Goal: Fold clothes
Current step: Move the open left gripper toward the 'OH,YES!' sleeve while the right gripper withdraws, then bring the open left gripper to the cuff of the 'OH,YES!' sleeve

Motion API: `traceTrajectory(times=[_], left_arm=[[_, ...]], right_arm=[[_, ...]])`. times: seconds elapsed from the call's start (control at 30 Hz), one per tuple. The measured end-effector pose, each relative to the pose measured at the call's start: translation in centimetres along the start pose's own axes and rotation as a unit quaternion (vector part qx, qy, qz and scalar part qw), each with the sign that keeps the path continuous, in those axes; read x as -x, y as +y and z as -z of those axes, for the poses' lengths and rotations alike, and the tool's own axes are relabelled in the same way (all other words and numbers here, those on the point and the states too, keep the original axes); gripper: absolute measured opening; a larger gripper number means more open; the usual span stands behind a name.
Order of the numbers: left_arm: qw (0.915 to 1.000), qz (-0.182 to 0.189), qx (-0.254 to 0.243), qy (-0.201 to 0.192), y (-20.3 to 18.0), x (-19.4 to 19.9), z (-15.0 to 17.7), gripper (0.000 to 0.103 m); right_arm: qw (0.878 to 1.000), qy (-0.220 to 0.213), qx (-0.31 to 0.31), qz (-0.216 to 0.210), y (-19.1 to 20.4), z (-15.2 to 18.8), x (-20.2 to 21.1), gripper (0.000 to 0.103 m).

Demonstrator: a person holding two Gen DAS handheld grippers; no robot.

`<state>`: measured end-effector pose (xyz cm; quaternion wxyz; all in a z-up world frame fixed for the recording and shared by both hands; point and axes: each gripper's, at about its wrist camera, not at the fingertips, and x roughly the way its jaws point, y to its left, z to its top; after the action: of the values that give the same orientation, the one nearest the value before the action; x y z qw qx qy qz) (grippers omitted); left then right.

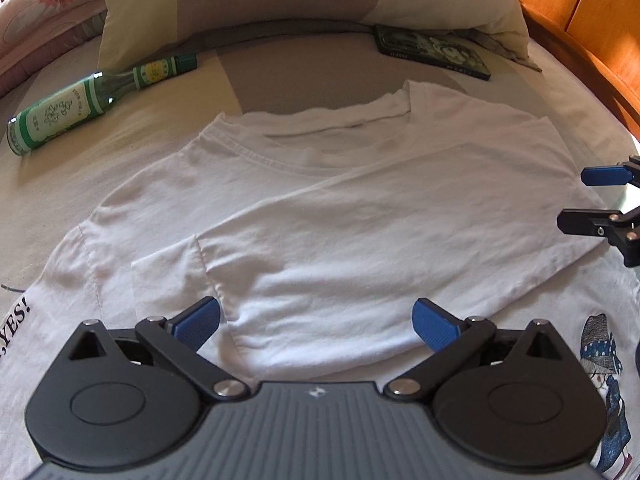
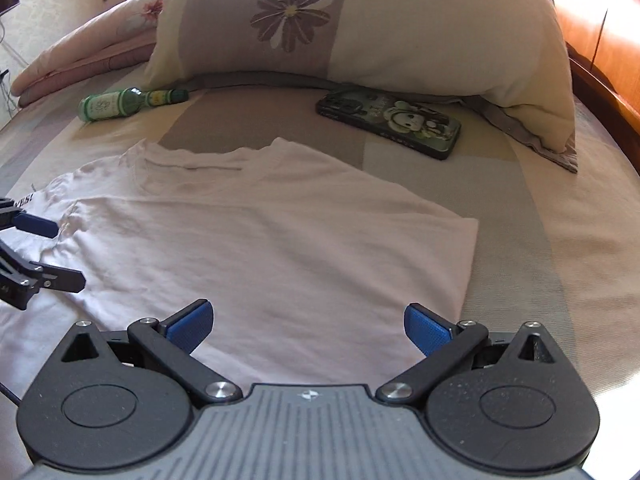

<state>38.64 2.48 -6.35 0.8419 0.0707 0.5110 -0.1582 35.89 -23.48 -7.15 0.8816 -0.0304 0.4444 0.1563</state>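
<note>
Left gripper (image 1: pixel 316 322) and right gripper (image 2: pixel 306 326) hovered wide apart, holding nothing. T-shirt (image 1: pixel 320 208) lay flat on bed (image 2: pixel 560 240), right side folded inward, left sleeve unfolded at 9 o'clock. Bottle (image 1: pixel 80 108) at 10, phone (image 2: pixel 390 120) at 1, pillow (image 2: pixel 420 28) at 12.

white shirt (image 1: pixel 340 216), green bottle (image 1: pixel 80 108) — cream pillow (image 2: pixel 360 28) (purple-grey flower), orange headboard (image 1: pixel 580 8).
</note>
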Motion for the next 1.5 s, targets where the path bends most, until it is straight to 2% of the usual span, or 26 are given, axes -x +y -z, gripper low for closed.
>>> traceTrajectory(times=[0.07, 0.13, 0.17, 0.27, 0.33, 0.37, 0.43, 0.53, 0.67, 0.73, 0.83, 0.93, 1.0, 1.1, 1.23, 1.3, 1.37, 1.5], left_arm=[[0.9999, -0.001, 0.011, 0.006, 0.2, -0.4, 0.2, 0.102], [0.9999, 0.001, 0.014, 0.0, 0.1, 0.1, -0.1, 0.101], [0.9998, 0.004, 0.009, -0.015, -0.1, 0.7, -0.1, 0.101], [0.9994, 0.016, -0.015, -0.025, -1.0, 1.1, 0.4, 0.101], [0.9996, 0.022, -0.018, 0.001, -1.3, 0.2, 1.0, 0.101], [0.9996, 0.022, -0.016, -0.001, -1.4, 0.2, 1.3, 0.101], [0.9996, 0.03, -0.002, -0.003, -1.4, 0.5, 1.4, 0.101], [0.9979, 0.056, 0.023, -0.024, -1.4, 1.9, 1.5, 0.101], [0.9978, 0.062, 0.022, 0.003, -2.2, 1.9, 3.2, 0.101], [0.9977, 0.056, 0.032, 0.022, -2.1, 1.7, 4.3, 0.101], [0.9979, 0.055, 0.03, 0.02, -1.8, 3.3, 5.7, 0.101], [0.9981, 0.052, 0.031, 0.014, -1.2, 4.9, 7.4, 0.101], [0.9978, 0.04, 0.031, 0.042, -0.5, 4.9, 9.2, 0.101], [0.9984, 0.023, 0.019, 0.048, -0.1, 6.0, 11.0, 0.101], [0.9986, 0.016, 0.043, 0.025, 0.3, 8.2, 12.0, 0.101], [0.998, 0.021, 0.049, 0.034, 0.1, 8.3, 12.8, 0.101], [0.9952, 0.02, 0.075, 0.061, 0.2, 7.8, 13.9, 0.101], [0.9935, 0.013, 0.11, 0.028, 1.2, 9.6, 14.7, 0.101]], right_arm=[[1.0, 0.03, 0.005, -0.002, 1.1, 0.8, -0.8, 0.103], [1.0, 0.029, 0.011, 0.005, 2.2, 1.4, -0.4, 0.103], [1.0, 0.022, 0.016, 0.0, 2.8, 1.7, 0.2, 0.103], [0.999, 0.023, 0.03, -0.007, 4.4, 3.0, 1.5, 0.103], [0.998, 0.046, 0.025, -0.017, 5.1, 4.3, 1.5, 0.103], [0.998, 0.052, 0.029, -0.013, 5.4, 4.7, 1.4, 0.103], [0.997, 0.044, 0.066, 0.005, 6.3, 5.6, 1.3, 0.103], [0.997, 0.041, 0.063, 0.006, 6.3, 5.5, 1.2, 0.103], [0.997, 0.037, 0.063, 0.008, 6.2, 5.6, 1.1, 0.103], [0.997, 0.043, 0.067, 0.005, 6.1, 5.4, 1.1, 0.103], [0.996, 0.058, 0.073, -0.001, 6.1, 5.0, 1.4, 0.103], [0.995, 0.047, 0.086, -0.015, 6.5, 5.0, 2.5, 0.103], [0.995, 0.044, 0.091, -0.027, 7.0, 5.3, 3.2, 0.103], [0.992, 0.082, 0.089, -0.035, 7.9, 5.8, 3.1, 0.103], [0.991, 0.065, 0.107, -0.049, 10.0, 6.3, 4.1, 0.103], [0.99, 0.067, 0.111, -0.056, 11.3, 6.1, 4.2, 0.103], [0.989, 0.073, 0.107, -0.069, 12.5, 5.8, 4.0, 0.103], [0.987, 0.062, 0.118, -0.088, 14.6, 5.2, 4.3, 0.103]])
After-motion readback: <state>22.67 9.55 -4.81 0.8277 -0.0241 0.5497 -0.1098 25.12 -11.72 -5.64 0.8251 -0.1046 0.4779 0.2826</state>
